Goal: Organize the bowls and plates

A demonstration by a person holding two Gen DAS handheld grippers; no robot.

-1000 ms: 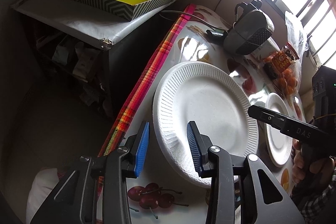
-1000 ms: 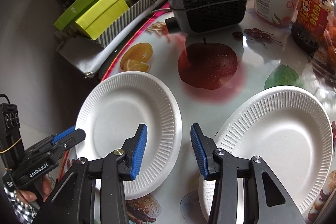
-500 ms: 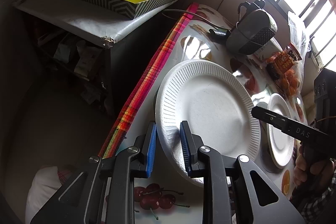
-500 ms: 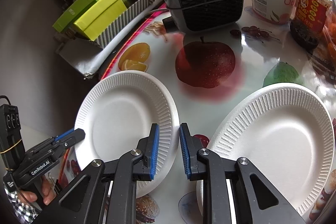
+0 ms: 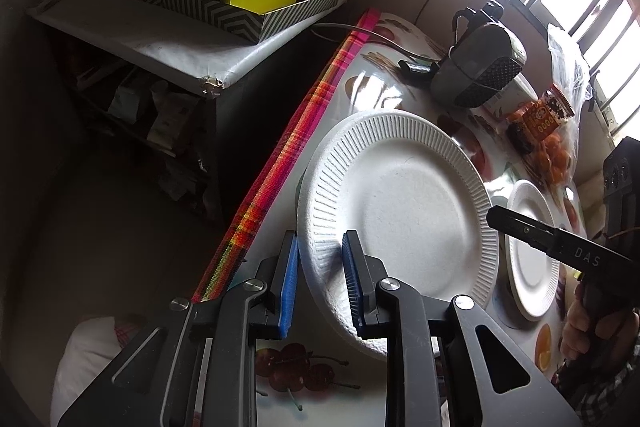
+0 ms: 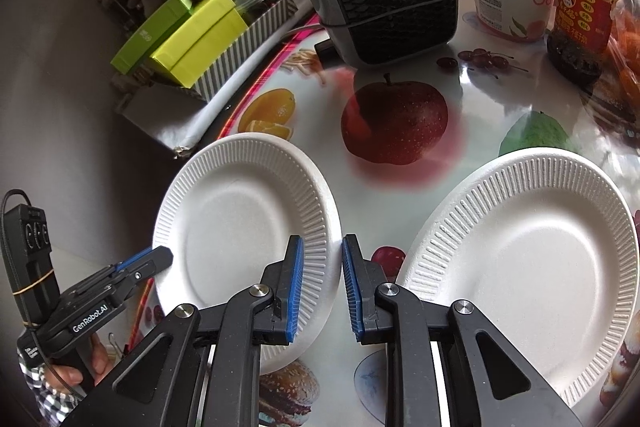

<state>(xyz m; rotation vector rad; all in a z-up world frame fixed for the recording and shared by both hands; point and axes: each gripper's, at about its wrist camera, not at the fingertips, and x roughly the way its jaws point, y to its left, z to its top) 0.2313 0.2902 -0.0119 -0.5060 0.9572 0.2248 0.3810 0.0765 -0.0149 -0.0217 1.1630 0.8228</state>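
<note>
Left wrist: left gripper (image 5: 319, 281) fingers just closed, clamped on near rim of left paper plate (image 5: 400, 203) at tabletop (image 6: 472, 107) edge. Right gripper (image 6: 322, 287) fingers together, empty. Advise lifting level, keeping the grip firm.

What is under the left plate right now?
Under the left plate only the fruit-print tablecloth shows around its rim, with a burger print at the near edge. Whatever lies beneath its middle is covered.
</note>
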